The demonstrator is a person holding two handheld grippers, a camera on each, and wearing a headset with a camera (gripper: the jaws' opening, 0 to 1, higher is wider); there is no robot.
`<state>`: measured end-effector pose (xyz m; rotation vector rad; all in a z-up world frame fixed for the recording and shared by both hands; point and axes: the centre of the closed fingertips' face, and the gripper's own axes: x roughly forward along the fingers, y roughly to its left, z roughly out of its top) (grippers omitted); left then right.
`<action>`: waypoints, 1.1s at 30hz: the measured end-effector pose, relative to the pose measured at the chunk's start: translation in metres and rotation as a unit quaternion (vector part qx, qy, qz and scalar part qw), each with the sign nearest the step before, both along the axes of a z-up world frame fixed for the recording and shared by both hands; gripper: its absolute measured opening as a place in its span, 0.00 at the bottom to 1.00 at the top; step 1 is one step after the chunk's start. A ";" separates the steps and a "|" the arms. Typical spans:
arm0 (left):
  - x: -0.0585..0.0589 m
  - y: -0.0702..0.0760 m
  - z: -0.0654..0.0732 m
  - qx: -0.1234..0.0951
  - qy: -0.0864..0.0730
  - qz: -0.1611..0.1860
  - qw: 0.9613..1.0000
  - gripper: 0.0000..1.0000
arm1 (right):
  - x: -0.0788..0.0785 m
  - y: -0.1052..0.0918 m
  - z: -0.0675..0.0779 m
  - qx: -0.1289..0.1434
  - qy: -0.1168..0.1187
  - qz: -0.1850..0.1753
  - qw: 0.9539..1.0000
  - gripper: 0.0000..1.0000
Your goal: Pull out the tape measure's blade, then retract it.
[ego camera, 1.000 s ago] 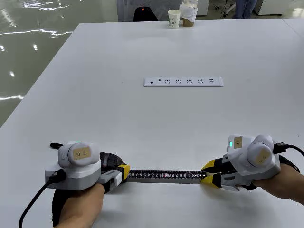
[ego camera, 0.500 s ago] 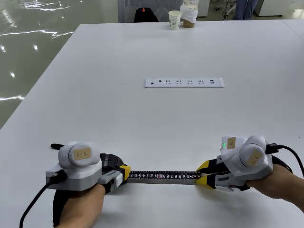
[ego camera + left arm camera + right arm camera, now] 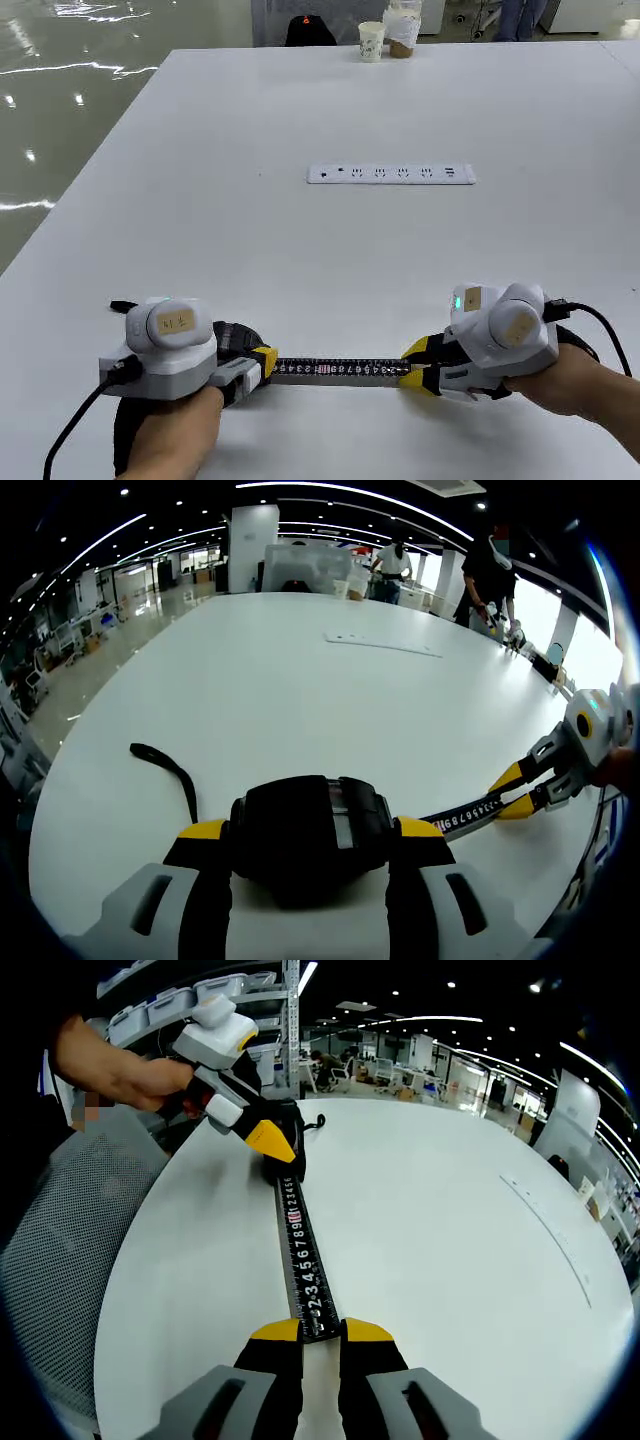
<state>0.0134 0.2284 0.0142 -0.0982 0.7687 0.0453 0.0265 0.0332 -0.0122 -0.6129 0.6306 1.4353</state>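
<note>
Blade (image 3: 340,368) is partly out, lying flat on the near part of the table (image 3: 350,110) with its numbered face up, spanning the gap between the two grippers.

Left gripper (image 3: 312,830): fingers clamp the black tape measure case (image 3: 232,340) from both sides, one yellow tip on each flank. This hold anchors the case so that a pull on the blade does not drag it across the table. The case's black strap (image 3: 165,765) trails loose on the table behind it.

Right gripper (image 3: 320,1332): fingers are pressed together on the free end of the blade, pinching it near the low numbers. Gripping at the tip keeps the blade straight and low, with no sag or twist visible.

Judgement: extension is in hand or nearly done. Retraction calls for easing the pinched end back toward the case rather than releasing it, as a freed blade could snap back.

Power strip (image 3: 391,174) lies well apart, mid-table.
</note>
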 end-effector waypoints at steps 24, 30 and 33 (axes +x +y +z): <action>0.000 0.000 0.000 -0.002 0.001 0.000 1.000 0.57 | -0.003 0.030 -0.001 0.008 -0.001 0.009 1.000 0.09; 0.000 0.000 0.000 -0.003 0.002 0.000 1.000 0.57 | -0.004 0.038 -0.001 0.009 -0.001 0.011 1.000 0.09; 0.000 0.000 0.000 -0.004 0.002 0.001 1.000 0.57 | -0.004 0.042 -0.001 0.011 -0.001 0.012 1.000 0.10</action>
